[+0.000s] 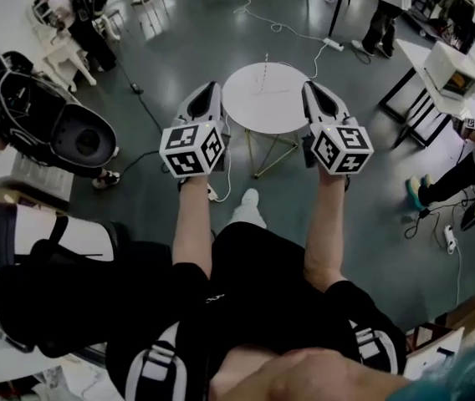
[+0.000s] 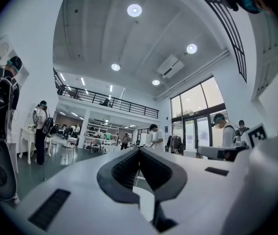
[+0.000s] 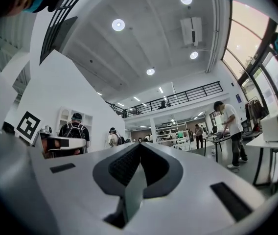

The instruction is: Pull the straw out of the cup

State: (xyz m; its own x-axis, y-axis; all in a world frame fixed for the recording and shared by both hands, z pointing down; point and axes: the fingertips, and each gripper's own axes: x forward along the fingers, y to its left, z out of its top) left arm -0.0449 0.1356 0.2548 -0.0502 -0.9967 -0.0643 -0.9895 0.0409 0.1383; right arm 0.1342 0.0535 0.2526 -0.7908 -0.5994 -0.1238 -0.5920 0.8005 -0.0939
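- The person's bare forearms [image 1: 194, 224] reached forward side by side above black-clad legs, one gripper in each hand.
- The left gripper [image 1: 214, 87] was held about level with its marker cube [image 1: 192, 149] nearest the camera. In the left gripper view its jaws were pressed together with nothing between them.
- The right gripper [image 1: 311, 85] sat level with it, well apart to the right, behind its own marker cube [image 1: 342, 147]. In the right gripper view its ribbed pads [image 3: 129, 163] met at the tips and held nothing.
- A white shoe [image 1: 250, 197] showed on the grey floor [image 1: 187, 48] between the forearms, just near of the table.
- A round white table [image 1: 246, 111] on thin wire legs [image 1: 275, 153] stood beyond and between the two grippers, touched by neither.
- The straw [image 1: 266, 72] stood upright near the middle of the tabletop, apart from both grippers. What it stood in was too faint to make out.
- To the left, a person with a black backpack [image 1: 20, 107] bent over a white shelf.
- To the right stood a white desk carrying a boxy beige monitor [image 1: 451, 69], with a seated person in teal shoes [image 1: 413, 192] nearer.
- Farther off, a white power strip [image 1: 334, 45] lay on a cable, and a standing person [image 1: 384, 11] leaned at a dark desk.
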